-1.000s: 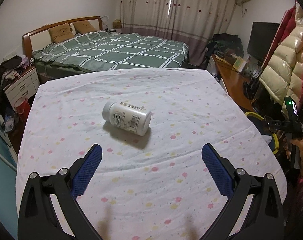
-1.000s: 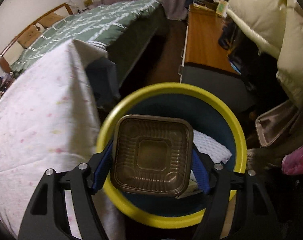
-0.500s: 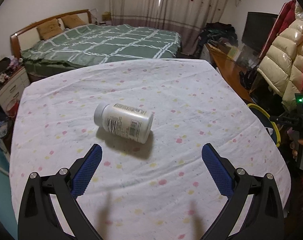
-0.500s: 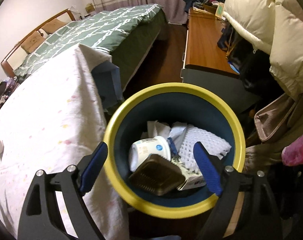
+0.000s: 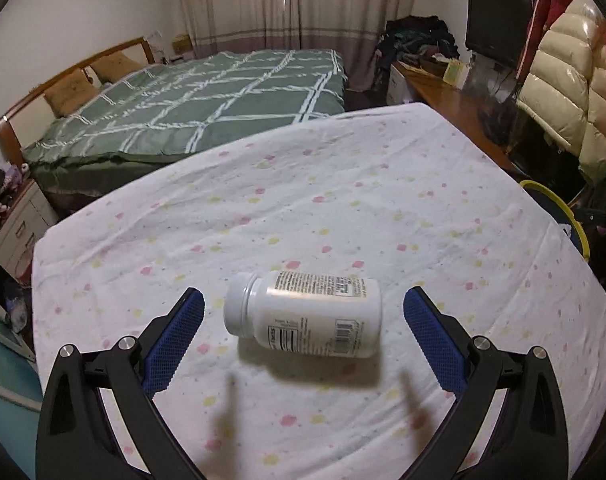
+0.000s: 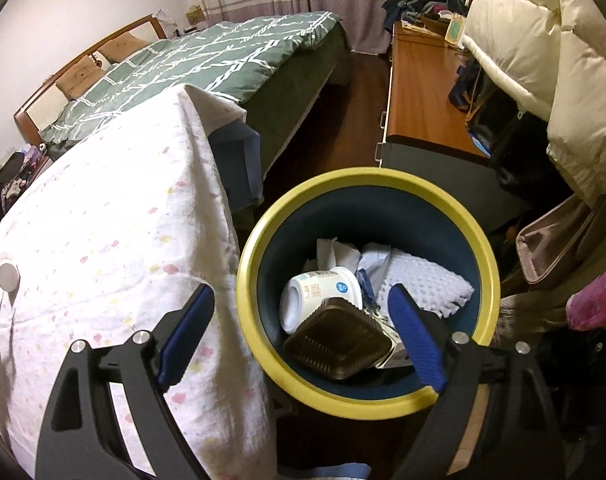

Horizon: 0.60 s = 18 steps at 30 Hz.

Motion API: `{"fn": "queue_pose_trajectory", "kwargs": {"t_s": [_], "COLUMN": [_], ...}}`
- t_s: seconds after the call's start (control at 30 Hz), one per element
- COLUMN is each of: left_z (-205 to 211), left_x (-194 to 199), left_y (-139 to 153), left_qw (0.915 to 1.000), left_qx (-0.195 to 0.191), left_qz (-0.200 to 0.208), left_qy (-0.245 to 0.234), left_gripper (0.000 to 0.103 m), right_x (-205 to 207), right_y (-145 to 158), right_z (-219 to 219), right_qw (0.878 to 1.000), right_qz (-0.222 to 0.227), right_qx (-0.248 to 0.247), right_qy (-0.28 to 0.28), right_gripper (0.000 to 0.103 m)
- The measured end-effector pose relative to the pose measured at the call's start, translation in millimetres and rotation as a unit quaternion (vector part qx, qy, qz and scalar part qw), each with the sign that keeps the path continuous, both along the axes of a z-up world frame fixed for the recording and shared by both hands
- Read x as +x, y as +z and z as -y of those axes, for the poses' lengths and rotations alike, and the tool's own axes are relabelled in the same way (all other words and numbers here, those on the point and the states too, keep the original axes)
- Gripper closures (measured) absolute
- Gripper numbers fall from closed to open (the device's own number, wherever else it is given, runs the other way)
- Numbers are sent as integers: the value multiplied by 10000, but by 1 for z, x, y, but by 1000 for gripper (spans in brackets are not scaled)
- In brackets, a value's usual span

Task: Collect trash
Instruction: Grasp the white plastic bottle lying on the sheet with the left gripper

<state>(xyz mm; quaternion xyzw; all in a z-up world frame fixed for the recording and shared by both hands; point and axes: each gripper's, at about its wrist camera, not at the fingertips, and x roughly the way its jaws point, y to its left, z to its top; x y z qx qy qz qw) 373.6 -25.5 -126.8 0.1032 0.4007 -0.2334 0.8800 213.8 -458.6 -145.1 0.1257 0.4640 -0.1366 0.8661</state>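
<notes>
A white pill bottle [image 5: 305, 314] lies on its side on the flowered tablecloth [image 5: 343, 208]. My left gripper [image 5: 303, 320] is open, its blue pads on either side of the bottle without touching it. The bottle's cap also shows at the left edge of the right wrist view [image 6: 7, 276]. My right gripper [image 6: 303, 320] is open and empty above the yellow-rimmed blue bin [image 6: 481, 248]. In the bin lie a brown plastic tray [image 6: 337, 344], a white cup [image 6: 323, 292] and crumpled paper [image 6: 423, 284]. The bin's rim also shows in the left wrist view [image 5: 559, 208].
The cloth-covered table [image 6: 103, 240] stands left of the bin. A green-quilted bed [image 5: 207, 108] lies behind the table. A wooden desk [image 6: 419, 92] and hanging puffy jackets [image 6: 543, 52] stand to the right of the bin.
My right gripper opened and the brown tray dropped into the bin. My left gripper moved forward and down until its pads flank the pill bottle.
</notes>
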Motion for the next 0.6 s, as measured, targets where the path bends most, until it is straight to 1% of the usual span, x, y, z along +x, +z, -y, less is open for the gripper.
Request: {"fn": "queue_pose_trajectory", "kwargs": {"t_s": [0.07,0.2,0.4,0.5,0.6], "left_z": [2,7,16,20,20], "left_x": [5,9,9,11,12], "left_y": [-3,-9,-19,-23,-24], "left_qw": [9999,9996,9986,9983,9985], "left_qx": [-25,74,384,423,418], "left_qz": [-111,-153,-176,-205,-208], "left_qy": [-122,-219,-309,-340,-299], "left_gripper": [5,5,5,5,10], "right_x": [-1,-5,-12,-17,-21], "right_y": [-3,-4,-1,0,0], "right_z": [0,-3,-7,-10,-11], "right_qw": [10000,9999,9998,9997,9997], "right_qz": [-15,1,67,86,98], "right_qx": [50,99,150,184,202], "right_qy": [6,38,92,108,112], "right_gripper": [19,19,19,19,19]}}
